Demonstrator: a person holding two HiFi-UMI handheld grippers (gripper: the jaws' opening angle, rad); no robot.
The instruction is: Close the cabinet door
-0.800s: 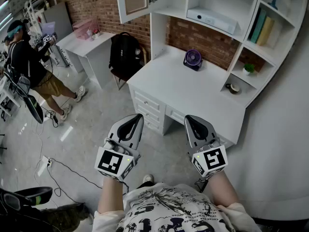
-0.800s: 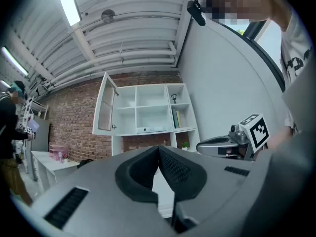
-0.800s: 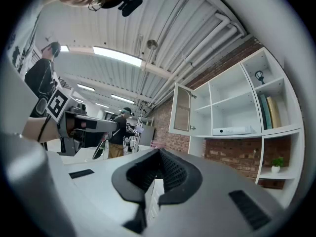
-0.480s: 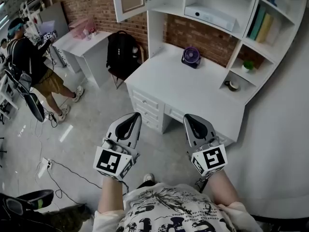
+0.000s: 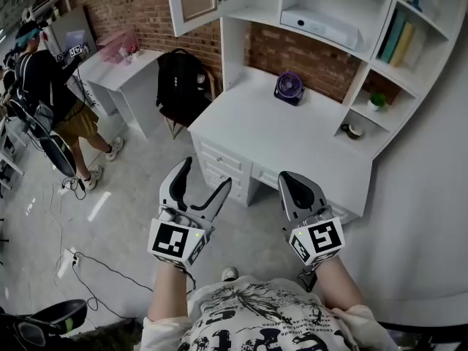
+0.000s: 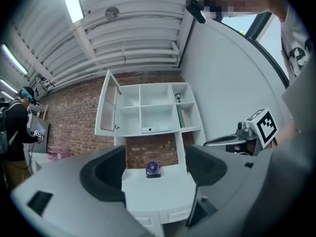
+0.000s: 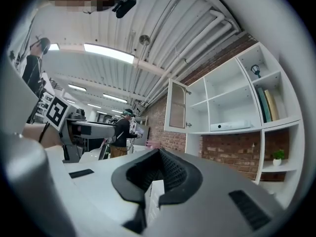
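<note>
The white cabinet door [image 5: 196,2] with a glass pane stands swung open at the upper left of the white shelf unit [image 5: 333,6] above the desk. It also shows far ahead in the left gripper view as the door [image 6: 108,107] and in the right gripper view as the door [image 7: 177,105]. My left gripper [image 5: 205,175] is open with nothing between its jaws, held low and well short of the desk. My right gripper [image 5: 294,183] is shut and empty, beside the left one. Both point level toward the desk.
A white desk [image 5: 248,134] with drawers carries a purple fan [image 5: 290,88]. A black backpack [image 5: 183,79] sits on a chair to its left. A person [image 5: 51,86] stands at a small white desk [image 5: 117,68] at far left. Cables [image 5: 95,262] lie on the floor.
The left gripper's jaws have spread wide apart; they were together in the earlier frames. The view has shifted slightly, and the right gripper has kept its place.
</note>
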